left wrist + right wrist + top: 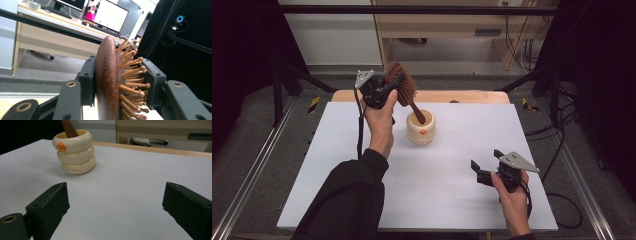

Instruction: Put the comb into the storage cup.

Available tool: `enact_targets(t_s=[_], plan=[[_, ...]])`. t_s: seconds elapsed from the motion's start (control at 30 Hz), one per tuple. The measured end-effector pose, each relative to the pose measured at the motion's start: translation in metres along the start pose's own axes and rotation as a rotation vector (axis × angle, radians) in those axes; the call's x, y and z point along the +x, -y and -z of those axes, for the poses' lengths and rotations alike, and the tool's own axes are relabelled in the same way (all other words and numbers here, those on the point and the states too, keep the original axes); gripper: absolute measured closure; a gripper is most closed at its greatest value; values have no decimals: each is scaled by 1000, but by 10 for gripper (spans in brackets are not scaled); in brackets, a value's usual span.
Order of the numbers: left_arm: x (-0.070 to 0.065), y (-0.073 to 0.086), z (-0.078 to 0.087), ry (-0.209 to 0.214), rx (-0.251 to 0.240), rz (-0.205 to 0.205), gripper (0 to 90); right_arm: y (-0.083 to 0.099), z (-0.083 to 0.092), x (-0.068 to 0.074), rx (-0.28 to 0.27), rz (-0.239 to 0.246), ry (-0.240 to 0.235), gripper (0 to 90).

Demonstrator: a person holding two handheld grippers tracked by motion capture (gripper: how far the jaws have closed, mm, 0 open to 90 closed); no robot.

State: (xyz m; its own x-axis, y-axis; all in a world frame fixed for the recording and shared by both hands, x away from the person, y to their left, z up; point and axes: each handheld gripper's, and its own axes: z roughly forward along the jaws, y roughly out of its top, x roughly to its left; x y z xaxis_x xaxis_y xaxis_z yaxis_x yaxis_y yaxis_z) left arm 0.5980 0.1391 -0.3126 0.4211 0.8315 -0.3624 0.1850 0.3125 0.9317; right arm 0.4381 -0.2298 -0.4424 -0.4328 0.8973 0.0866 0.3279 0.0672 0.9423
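- The left gripper (384, 92) has its jaws clamped on the head of the brush (402, 86), one pad on the smooth wooden back, the other against the bristles (132, 75).
- The brush is tilted, with its handle tip already inside the cup (421, 127), which stands near the middle back of the worktop (437, 190).
- The step in hand looks like lowering the brush into the cup.
- To do it well: bring the brush closer to upright, ease it down slowly so that the handle slides along the inner wall without tipping the cup, and let go only once the handle rests on the bottom.
- The right gripper (486, 170) rests on the worktop near the front right, jaws wide apart and empty; it could steady the cup if it wobbles.
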Motion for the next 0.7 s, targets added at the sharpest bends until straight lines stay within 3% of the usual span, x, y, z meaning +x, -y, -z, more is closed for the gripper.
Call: enact_targets(t_s=[0.27, 0.7], plan=[[-6, 7, -5, 14, 19, -42, 520, 0, 0, -1, 3, 4, 1, 72], [-10, 15, -9, 16, 37, -55, 520, 0, 0, -1, 3, -1, 0, 72]])
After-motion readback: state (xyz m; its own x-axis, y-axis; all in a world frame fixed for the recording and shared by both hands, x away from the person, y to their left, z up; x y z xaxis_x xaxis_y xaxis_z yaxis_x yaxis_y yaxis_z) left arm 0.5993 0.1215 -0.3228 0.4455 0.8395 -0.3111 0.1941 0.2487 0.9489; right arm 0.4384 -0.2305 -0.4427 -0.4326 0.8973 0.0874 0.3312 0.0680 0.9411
